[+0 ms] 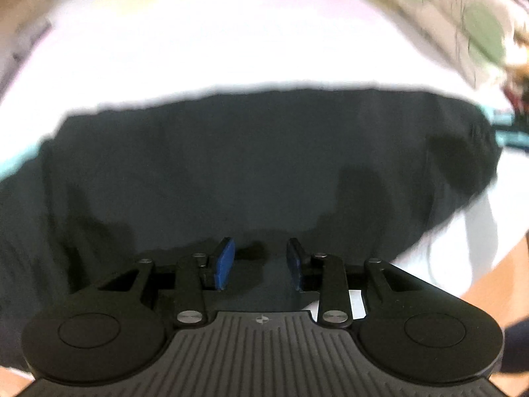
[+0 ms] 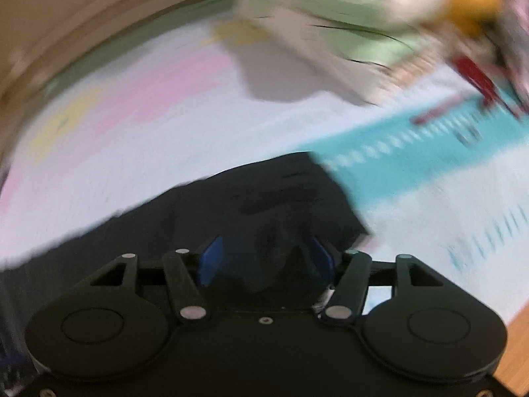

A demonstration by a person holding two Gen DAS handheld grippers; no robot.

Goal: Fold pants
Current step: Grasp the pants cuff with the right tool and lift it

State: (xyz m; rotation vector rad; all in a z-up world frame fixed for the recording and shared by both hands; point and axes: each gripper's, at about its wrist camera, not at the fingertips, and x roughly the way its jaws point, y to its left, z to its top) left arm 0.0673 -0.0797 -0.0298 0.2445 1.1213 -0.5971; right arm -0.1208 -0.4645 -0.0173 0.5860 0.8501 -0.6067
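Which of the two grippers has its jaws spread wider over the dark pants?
The right gripper: its blue pads stand clearly farther apart, with bunched pants between them. The left gripper shows a narrower gap.

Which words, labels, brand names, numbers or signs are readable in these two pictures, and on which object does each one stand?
No readable text in either view.
Small round emblem on the left hand-held gripper body: a symbol only, no letters.
Row of white marks on the teal band of the sheet: too blurred to tell whether they are pattern or writing.
Black pants: no label shows.
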